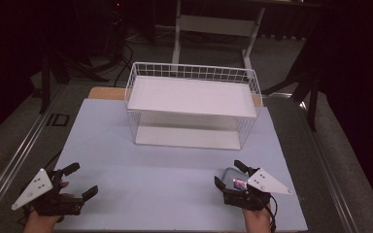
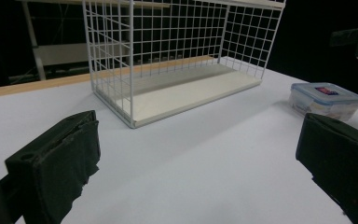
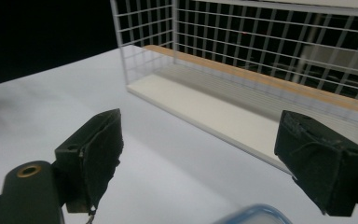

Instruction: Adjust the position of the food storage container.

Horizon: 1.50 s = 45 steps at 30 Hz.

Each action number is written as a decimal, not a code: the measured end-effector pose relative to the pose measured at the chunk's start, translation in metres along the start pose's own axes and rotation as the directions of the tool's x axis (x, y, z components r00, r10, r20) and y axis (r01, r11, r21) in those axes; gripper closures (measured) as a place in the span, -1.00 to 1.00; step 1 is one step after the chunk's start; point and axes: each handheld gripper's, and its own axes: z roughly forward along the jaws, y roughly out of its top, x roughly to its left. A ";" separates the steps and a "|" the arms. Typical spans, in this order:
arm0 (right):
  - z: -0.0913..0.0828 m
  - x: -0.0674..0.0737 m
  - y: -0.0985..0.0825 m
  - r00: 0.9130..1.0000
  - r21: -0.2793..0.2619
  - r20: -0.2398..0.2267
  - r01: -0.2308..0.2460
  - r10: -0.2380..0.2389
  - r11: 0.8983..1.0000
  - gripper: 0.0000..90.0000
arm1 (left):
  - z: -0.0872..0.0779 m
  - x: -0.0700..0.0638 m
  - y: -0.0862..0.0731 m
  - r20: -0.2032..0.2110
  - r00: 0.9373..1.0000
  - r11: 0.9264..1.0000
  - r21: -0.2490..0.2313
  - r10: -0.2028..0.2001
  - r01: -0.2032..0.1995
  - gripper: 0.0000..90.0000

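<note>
A white wire rack (image 1: 192,104) with a solid top shelf and a bottom board stands at the back middle of the pale blue table (image 1: 165,184). A small clear container with a blue-rimmed lid (image 1: 225,171) sits at the front right, also seen as the container (image 2: 326,99) in the left gripper view. My right gripper (image 1: 229,174) hovers open over it, jaws wide, and the lid edge (image 3: 251,215) shows low between them. My left gripper (image 1: 81,180) is open at the front left with nothing between its jaws. The rack (image 2: 177,60) and rack (image 3: 261,70) lie ahead of both.
A wooden board edge (image 1: 106,92) pokes out behind the table top. A white desk frame (image 1: 213,24) and dark stands (image 1: 46,73) stand on the floor beyond. The other gripper (image 2: 356,42) shows at the far right of the left gripper view.
</note>
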 end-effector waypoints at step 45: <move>-0.081 -0.073 -0.057 0.963 0.255 0.247 -0.174 0.110 0.951 0.84 | 0.006 -0.002 -0.002 0.021 1.000 1.000 0.017 0.017 -0.017 -0.99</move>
